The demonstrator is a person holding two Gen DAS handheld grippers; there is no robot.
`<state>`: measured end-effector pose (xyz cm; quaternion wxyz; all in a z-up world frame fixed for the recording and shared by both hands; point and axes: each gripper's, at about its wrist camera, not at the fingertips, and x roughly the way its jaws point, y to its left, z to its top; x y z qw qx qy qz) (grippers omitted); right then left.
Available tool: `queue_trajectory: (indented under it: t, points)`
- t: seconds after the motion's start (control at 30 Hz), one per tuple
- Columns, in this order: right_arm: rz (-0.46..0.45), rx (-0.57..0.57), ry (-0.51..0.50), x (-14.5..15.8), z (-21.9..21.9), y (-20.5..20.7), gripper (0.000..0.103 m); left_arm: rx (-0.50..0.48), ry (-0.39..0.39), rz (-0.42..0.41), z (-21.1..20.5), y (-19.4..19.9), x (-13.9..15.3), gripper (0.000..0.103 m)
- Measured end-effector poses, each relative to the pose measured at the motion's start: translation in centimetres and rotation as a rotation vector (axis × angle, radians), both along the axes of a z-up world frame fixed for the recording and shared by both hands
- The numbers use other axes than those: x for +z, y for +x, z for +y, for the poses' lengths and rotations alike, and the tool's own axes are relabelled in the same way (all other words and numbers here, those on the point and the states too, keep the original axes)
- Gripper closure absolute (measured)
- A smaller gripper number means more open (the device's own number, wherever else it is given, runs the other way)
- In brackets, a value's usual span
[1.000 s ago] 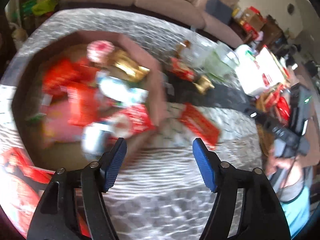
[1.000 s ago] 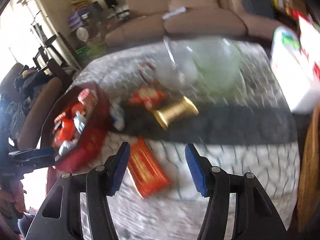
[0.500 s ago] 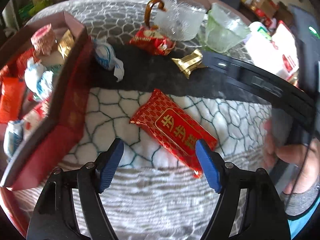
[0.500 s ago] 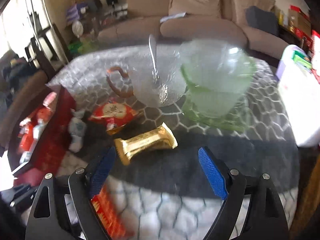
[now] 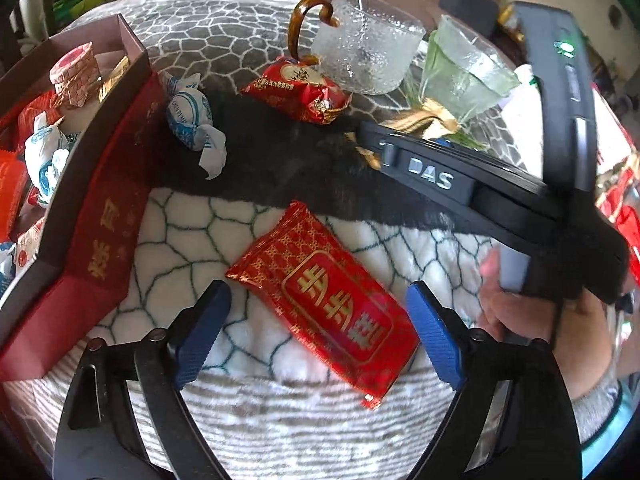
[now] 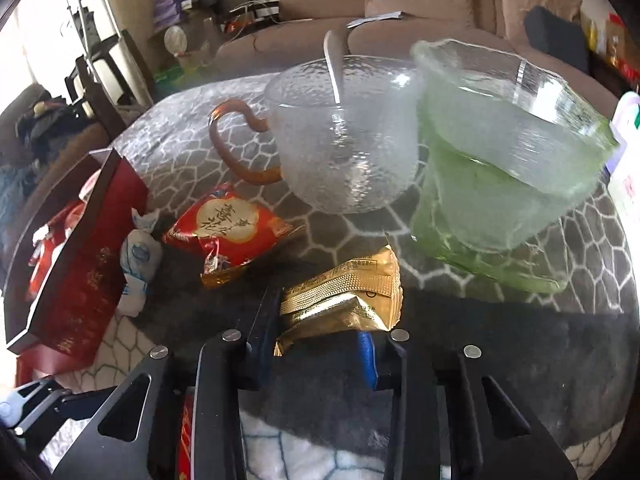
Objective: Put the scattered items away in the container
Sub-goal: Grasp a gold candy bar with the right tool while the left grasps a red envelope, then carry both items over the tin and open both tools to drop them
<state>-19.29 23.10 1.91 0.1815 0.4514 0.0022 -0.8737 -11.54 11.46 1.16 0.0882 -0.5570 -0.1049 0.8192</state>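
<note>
A long red packet with gold characters point(image 5: 328, 312) lies on the patterned cloth between the fingers of my open left gripper point(image 5: 316, 332). The red gift box point(image 5: 108, 208) with several snacks inside stands at the left. A blue-and-white candy point(image 5: 192, 120) and a red round-label snack bag point(image 5: 296, 92) lie beside it. My right gripper point(image 6: 320, 344) is shut on a gold packet point(image 6: 344, 300). The snack bag point(image 6: 228, 232), the candy point(image 6: 138, 264) and the box point(image 6: 80, 272) also show in the right wrist view.
A clear glass mug with an amber handle and a spoon point(image 6: 344, 136) and a green glass bowl point(image 6: 504, 168) stand behind the gold packet. The right gripper's black body point(image 5: 460, 184) crosses the left wrist view. A sofa point(image 6: 400, 8) is beyond the table.
My left gripper has swung from over the box to the long red packet. My right gripper has moved forward and closed on the gold packet.
</note>
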Motion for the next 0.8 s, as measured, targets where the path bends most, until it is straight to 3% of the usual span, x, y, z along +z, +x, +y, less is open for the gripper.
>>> queue_trajectory:
  t: [0.17, 0.23, 0.27, 0.33, 0.4, 0.5, 0.67, 0.8]
  points:
    - [0.024, -0.05, -0.07, 2.5, 2.9, 2.2, 0.07, 0.032, -0.044, 0.0, 1.2, -0.4, -0.1, 0.014]
    - [0.033, -0.073, -0.116, 3.9, 4.4, 3.7, 0.07, 0.025, -0.092, 0.02, 1.9, -0.7, 0.0, 0.019]
    - [0.036, -0.078, -0.138, 4.5, 5.0, 4.6, 0.07, 0.011, -0.153, 0.043, 2.7, -0.8, 0.0, 0.033]
    - [0.038, -0.083, -0.141, 5.4, 5.7, 6.2, 0.07, -0.007, -0.211, 0.068, 3.5, -0.2, -0.2, 0.04]
    - [0.037, -0.077, -0.144, 6.1, 6.3, 7.9, 0.07, -0.022, -0.199, 0.07, 3.5, 0.3, 0.0, 0.051]
    - [0.029, -0.061, -0.126, 6.7, 6.1, 9.7, 0.07, -0.049, -0.169, 0.068, 2.8, 1.4, 0.4, 0.058]
    - [0.03, -0.025, -0.144, 8.1, 4.8, 12.3, 0.07, -0.049, -0.047, 0.08, 0.1, 4.1, 3.4, 0.06]
    - [0.046, 0.041, -0.133, 9.9, 1.9, 13.7, 0.07, -0.043, 0.0, 0.13, -4.8, 5.6, 8.1, 0.06]
